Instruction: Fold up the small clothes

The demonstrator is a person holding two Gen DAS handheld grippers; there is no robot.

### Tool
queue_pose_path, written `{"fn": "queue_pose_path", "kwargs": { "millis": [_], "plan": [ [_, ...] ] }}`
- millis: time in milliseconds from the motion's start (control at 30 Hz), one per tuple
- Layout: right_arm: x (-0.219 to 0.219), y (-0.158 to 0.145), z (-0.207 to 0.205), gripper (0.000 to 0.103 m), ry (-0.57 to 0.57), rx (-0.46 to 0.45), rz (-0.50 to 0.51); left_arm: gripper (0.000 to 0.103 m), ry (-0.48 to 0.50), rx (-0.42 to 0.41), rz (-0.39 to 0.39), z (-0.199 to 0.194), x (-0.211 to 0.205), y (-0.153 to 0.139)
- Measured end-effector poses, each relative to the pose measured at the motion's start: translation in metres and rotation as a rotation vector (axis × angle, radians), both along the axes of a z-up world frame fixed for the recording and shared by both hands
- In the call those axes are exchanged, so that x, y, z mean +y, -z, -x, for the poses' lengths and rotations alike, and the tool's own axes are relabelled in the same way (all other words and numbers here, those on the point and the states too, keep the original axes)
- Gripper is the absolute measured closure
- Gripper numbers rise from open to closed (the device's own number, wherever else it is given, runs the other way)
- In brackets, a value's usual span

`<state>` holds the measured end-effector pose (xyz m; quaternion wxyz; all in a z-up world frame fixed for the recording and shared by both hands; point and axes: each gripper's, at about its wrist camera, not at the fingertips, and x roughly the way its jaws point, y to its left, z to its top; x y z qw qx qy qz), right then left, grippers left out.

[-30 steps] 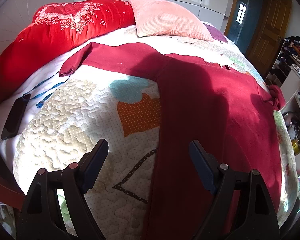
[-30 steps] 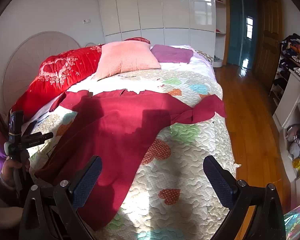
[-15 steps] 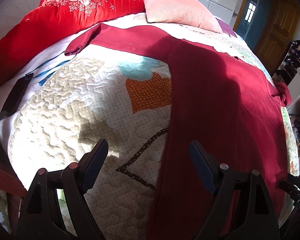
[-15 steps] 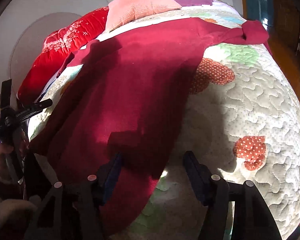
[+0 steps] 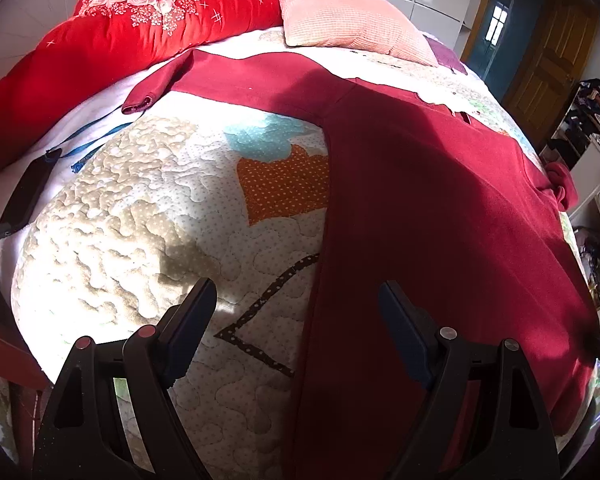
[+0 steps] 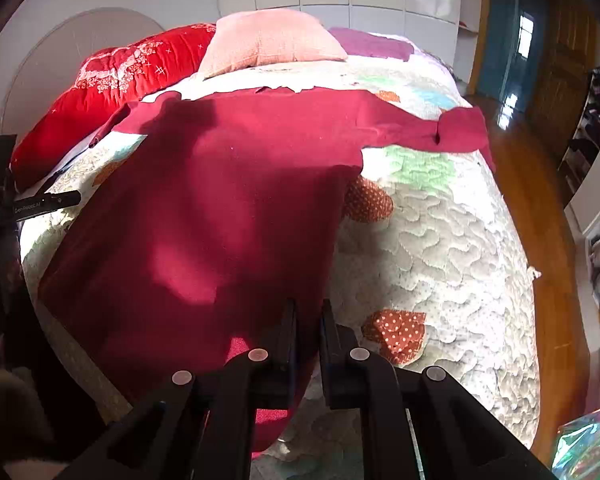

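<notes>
with the dark red garment (image 6: 228, 208) spread flat on the quilted bed (image 6: 452, 248) ahead of both tools, the step in hand is judged to be the first grasp before a fold. the right tool (image 6: 308, 320) has its jaws drawn nearly together on the near hem corner of the garment, with red cloth showing between and under the pads; the grip appears made. the left tool (image 5: 296, 312) stands wide open and holds nothing; the garment's other long edge runs up between its fingers, and its right-hand finger (image 5: 400, 328) is over the cloth while the other is over bare quilt. one sleeve (image 5: 164, 80) lies far ahead of the left tool toward the red bolster (image 5: 100, 40); the opposite sleeve (image 6: 460, 128) lies far ahead and to the outer side of the right tool, at the bed edge. the next move calls for the left tool to lower onto the hem corner near it and close, so that both corners can be raised evenly and carried forward toward the collar end. a phone (image 5: 24, 196) lies well to the outer side of the left tool, clear of the cloth.
</notes>
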<state>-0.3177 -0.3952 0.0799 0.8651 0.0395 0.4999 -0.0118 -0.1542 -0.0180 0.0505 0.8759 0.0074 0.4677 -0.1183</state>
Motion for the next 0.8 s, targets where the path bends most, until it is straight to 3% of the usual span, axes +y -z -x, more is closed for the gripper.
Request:
{"fn": "queue_pose_path", "kwargs": {
  "millis": [67,167,300,467,567,800],
  "plan": [
    [-0.003,0.005,0.0,0.094,0.027,0.023,-0.01,0.02,0.023,-0.004,-0.027,0.003,-0.007,0.002],
    [-0.007,-0.009,0.007,0.089,0.05,-0.038,-0.042,0.02,0.047,-0.027,-0.061,0.007,-0.015,0.002],
    [0.0,-0.033,0.005,0.067,0.046,-0.146,-0.023,0.02,0.062,-0.043,-0.058,0.007,-0.025,0.003],
    [0.021,-0.022,-0.026,0.067,0.023,-0.169,-0.046,0.02,0.075,-0.047,-0.06,0.005,-0.041,0.008],
    [0.029,-0.004,-0.048,0.067,0.027,-0.135,-0.094,0.02,0.081,-0.049,-0.078,0.003,-0.048,0.014],
    [0.032,0.038,-0.078,0.067,0.059,-0.024,-0.065,0.02,0.082,-0.016,-0.082,-0.003,-0.053,0.027]
  ]
}}
